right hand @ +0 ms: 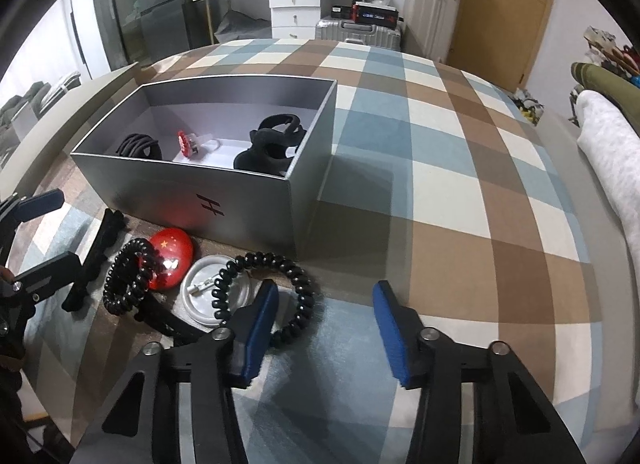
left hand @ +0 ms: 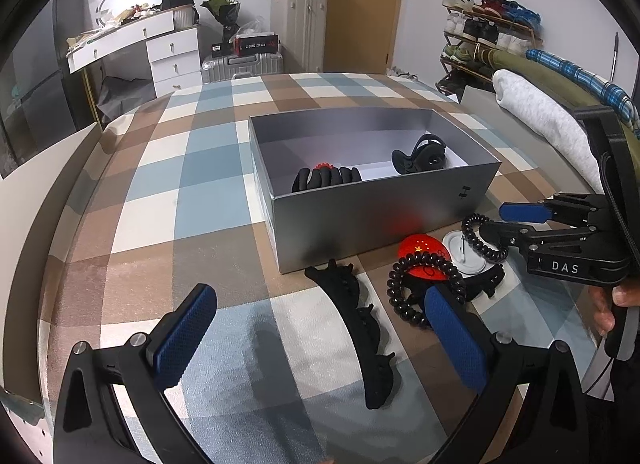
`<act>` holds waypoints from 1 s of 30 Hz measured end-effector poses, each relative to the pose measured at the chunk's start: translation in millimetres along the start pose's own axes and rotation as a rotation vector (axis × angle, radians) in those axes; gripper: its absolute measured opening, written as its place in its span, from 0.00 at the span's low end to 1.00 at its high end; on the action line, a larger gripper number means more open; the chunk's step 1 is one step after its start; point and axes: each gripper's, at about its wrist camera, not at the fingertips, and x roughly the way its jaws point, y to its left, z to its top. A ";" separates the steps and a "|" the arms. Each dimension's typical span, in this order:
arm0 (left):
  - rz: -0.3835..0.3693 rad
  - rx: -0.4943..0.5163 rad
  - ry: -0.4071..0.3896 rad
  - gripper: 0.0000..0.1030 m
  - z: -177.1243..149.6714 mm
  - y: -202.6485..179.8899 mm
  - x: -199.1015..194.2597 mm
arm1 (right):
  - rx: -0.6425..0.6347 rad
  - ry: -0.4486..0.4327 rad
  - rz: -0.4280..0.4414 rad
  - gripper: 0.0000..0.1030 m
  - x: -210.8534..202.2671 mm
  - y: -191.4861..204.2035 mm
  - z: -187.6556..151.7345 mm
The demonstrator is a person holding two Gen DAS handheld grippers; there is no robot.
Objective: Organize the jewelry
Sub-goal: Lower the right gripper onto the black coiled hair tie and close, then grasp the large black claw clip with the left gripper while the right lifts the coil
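Note:
A grey open box (left hand: 376, 220) (right hand: 192, 200) stands on the checked cloth and holds black hair clips (left hand: 420, 156) (right hand: 272, 144) and a small red piece (right hand: 186, 143). In front of it lie a long black hair clip (left hand: 360, 328) (right hand: 96, 252), a red heart badge (left hand: 424, 252) (right hand: 174, 256), a white round disc (left hand: 464, 252) (right hand: 216, 296), and two black spiral hair ties (left hand: 424, 288) (right hand: 280, 292). My left gripper (left hand: 316, 340) is open, with the long clip between its fingers. My right gripper (right hand: 326, 332) (left hand: 496, 224) is open, its left finger over one spiral tie.
The checked cloth (right hand: 440, 168) covers the whole surface. Rolled grey and green fabric (left hand: 536, 112) lies at the right edge. A white dresser (left hand: 160, 52), suitcases (left hand: 298, 32) and a shoe rack (left hand: 488, 36) stand behind.

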 end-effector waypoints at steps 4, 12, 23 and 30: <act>-0.001 -0.002 0.005 0.99 -0.1 -0.8 0.0 | 0.009 -0.008 0.019 0.16 -0.1 -0.1 0.5; -0.003 -0.002 0.007 0.99 -0.1 -0.1 0.3 | -0.002 -0.067 0.036 0.08 -16.5 -1.5 3.5; 0.004 0.045 0.048 0.98 -4.7 -10.1 6.6 | 0.011 -0.255 0.080 0.08 -61.2 -3.4 11.7; -0.040 0.044 0.075 0.78 -5.7 -7.8 8.3 | 0.039 -0.339 0.104 0.09 -72.1 -4.6 13.7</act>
